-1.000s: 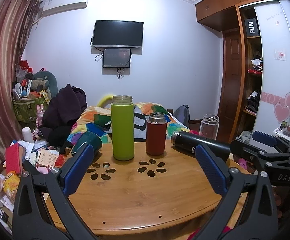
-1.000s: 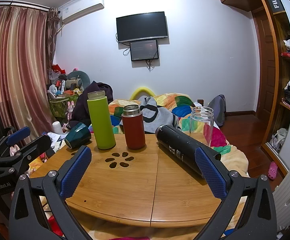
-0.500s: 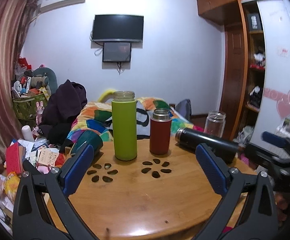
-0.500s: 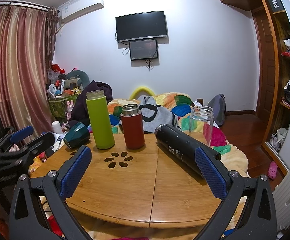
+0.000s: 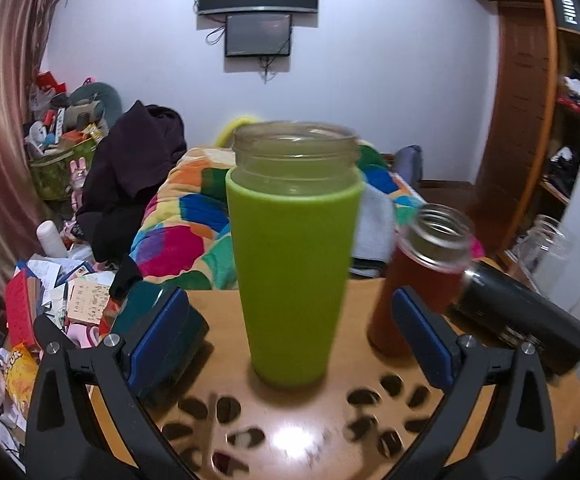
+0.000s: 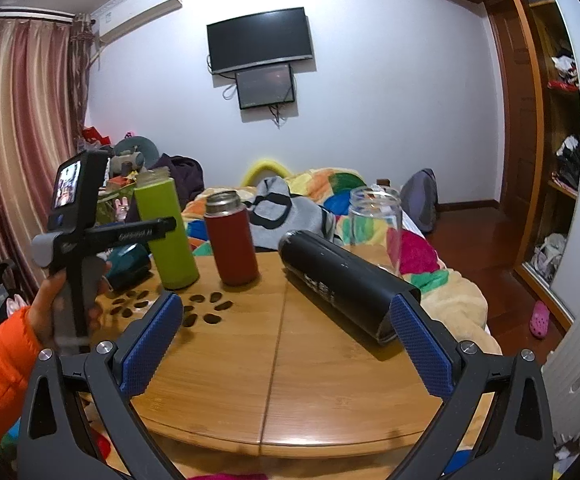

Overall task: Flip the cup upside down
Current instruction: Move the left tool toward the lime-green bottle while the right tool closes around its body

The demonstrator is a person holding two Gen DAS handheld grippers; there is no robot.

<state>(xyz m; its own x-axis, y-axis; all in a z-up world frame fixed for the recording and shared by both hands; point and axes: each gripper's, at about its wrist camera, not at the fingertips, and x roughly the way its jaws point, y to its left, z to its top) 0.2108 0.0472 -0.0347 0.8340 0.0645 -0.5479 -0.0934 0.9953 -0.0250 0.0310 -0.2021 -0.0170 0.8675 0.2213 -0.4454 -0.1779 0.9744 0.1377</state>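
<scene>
1 green cup (image 5: 295,268) upright, open mouth up, clear glass rim

My left gripper (image 5: 290,344) is spread wide, its blue pads either side of the green cup (image 5: 293,256), which stands upright and open-mouthed on the bench (image 5: 226,320), untouched. I see a teal cup (image 5: 158,336) lying behind the left pad, a red bottle (image 5: 421,276) upright at right, and a black flask (image 5: 517,328) on its side.
</scene>
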